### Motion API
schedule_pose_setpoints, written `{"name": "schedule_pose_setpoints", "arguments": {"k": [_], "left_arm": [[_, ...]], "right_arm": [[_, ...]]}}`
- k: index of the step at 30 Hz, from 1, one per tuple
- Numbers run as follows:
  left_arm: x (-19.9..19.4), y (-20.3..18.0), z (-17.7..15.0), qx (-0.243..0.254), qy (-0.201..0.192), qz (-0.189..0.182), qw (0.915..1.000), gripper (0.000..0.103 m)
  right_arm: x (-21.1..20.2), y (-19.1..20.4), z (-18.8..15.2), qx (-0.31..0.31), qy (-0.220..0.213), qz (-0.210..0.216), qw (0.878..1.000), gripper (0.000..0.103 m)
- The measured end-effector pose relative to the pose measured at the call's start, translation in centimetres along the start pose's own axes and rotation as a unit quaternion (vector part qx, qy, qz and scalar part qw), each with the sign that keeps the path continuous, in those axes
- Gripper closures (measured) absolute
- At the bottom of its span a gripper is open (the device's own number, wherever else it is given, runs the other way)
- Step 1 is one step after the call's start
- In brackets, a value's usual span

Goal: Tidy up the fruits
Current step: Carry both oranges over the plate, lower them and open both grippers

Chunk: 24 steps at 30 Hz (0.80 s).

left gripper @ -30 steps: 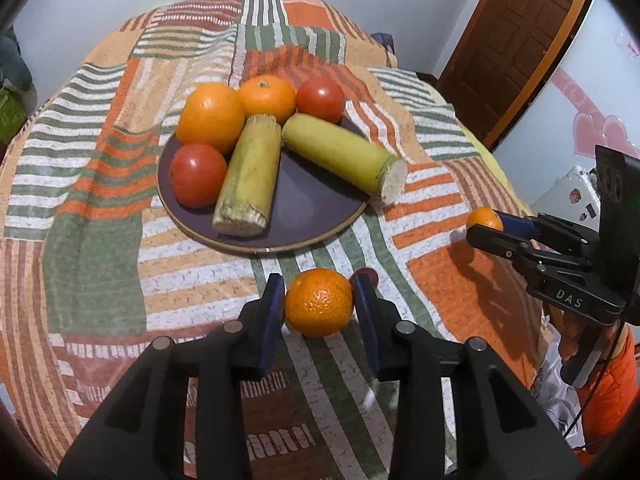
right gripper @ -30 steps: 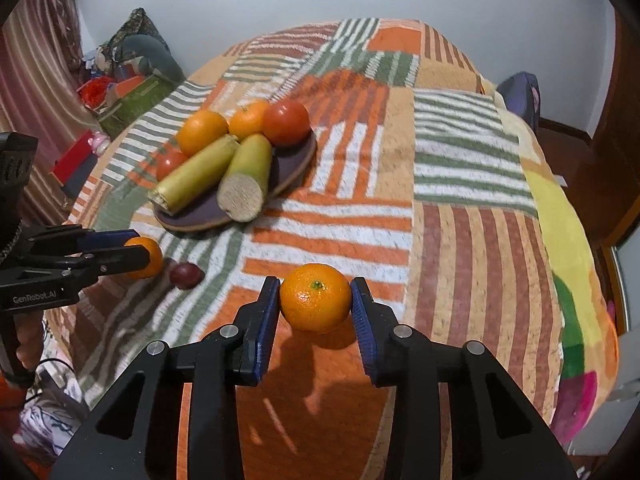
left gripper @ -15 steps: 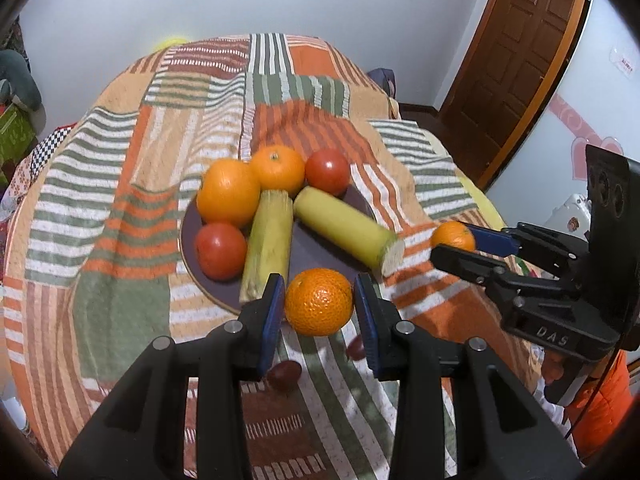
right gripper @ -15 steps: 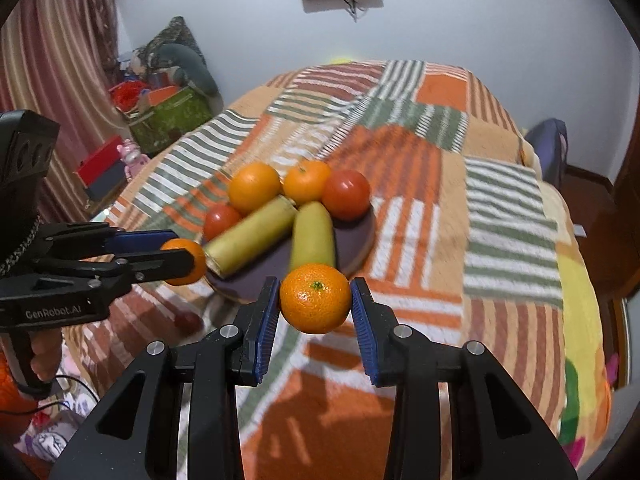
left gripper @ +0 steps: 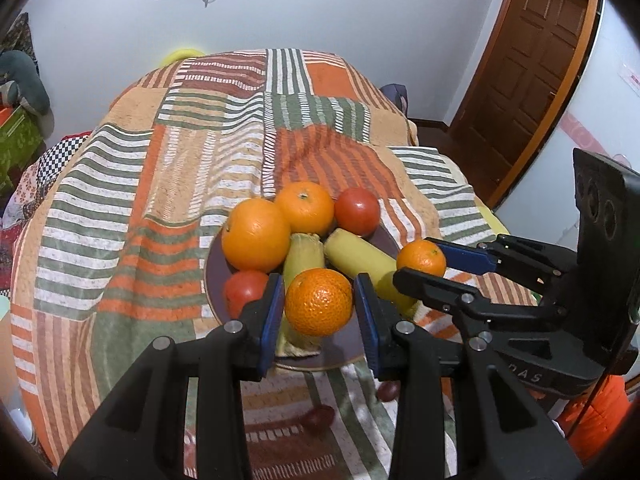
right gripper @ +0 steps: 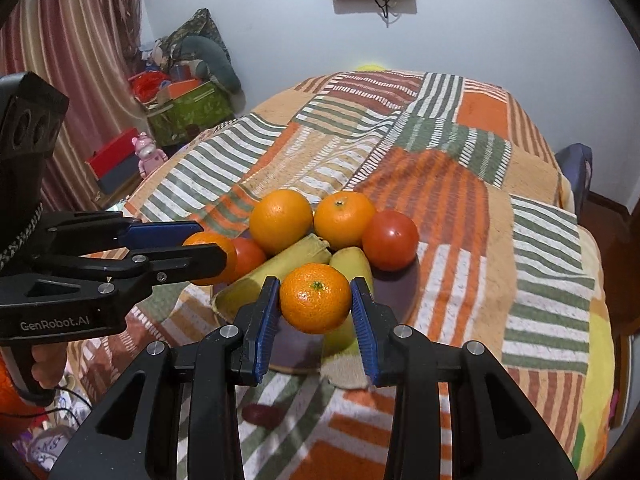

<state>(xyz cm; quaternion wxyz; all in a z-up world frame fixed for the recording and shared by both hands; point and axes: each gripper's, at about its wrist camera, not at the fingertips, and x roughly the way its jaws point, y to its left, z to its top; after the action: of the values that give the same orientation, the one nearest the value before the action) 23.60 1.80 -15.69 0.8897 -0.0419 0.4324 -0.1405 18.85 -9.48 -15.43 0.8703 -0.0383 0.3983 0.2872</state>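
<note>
Mandarins are sitting clamped in my jaws, left gripper [left gripper: 319, 307] and right gripper [right gripper: 315, 298] hovering over the plate [right gripper: 398, 294]'s crowded near rim; striped bed [right gripper: 540, 240] lying open rightward.

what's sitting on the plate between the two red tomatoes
In the left wrist view, between the near tomato and the far tomato on the plate lie two yellow-green cane pieces, below two oranges.
</note>
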Motion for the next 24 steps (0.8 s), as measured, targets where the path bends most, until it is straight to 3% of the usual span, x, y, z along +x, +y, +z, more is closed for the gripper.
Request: {"name": "schedule_pose_setpoints", "arguments": {"k": [15,24], "left_arm": [[3.2,2.0,1.5,-0.011,0.01,0.008,0.9999,0.067],[4.6,2.2,1.3,-0.02,0.026,-0.006,0.9994,0.067]], "right_arm": [[4.0,-0.1,1.0,-0.01,0.026,0.01,1.0,0.07],[4.8,0.0,1.0,-0.014,0.031,0.01,0.999,0.07]]}}
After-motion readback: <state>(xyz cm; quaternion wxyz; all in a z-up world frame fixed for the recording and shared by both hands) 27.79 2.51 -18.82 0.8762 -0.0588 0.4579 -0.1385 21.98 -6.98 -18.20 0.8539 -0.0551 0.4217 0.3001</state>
